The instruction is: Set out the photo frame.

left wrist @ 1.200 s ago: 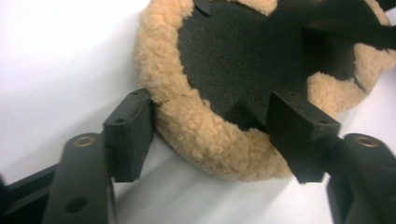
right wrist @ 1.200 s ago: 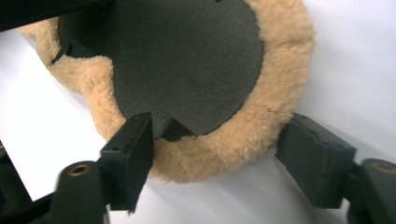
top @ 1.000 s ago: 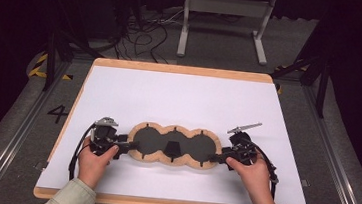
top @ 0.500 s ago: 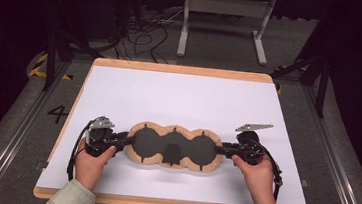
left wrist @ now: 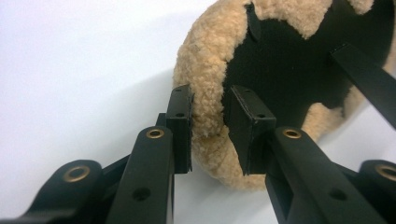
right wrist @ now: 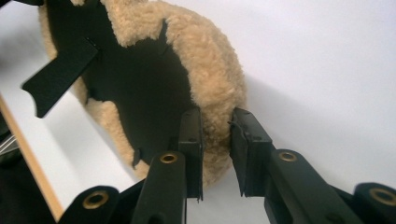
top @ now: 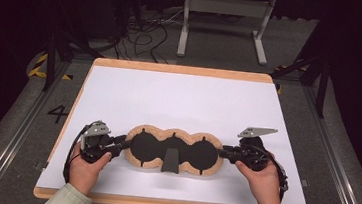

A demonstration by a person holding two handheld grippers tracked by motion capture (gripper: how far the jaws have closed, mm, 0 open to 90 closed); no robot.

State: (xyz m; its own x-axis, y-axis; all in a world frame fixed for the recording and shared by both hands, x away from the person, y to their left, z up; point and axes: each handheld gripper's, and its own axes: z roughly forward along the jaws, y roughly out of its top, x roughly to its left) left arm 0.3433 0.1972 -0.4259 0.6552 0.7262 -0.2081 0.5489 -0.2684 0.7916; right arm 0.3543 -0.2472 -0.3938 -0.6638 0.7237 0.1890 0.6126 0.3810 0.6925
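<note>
Now the fleece-rimmed black piece (top: 174,151), three joined rounds with a black strap at its middle, sits near the front edge of the white surface (top: 179,97). The left gripper (left wrist: 208,126) clamps the fluffy rim at the piece's left end, having just closed its jaws on it; the right gripper (right wrist: 215,140) has done the same at the piece's right end. The risk I see is the soft pile: it compresses, so either pinch could slide off if the hands pull apart or lift unevenly. Then the piece would sag at its middle or drop one end.
</note>
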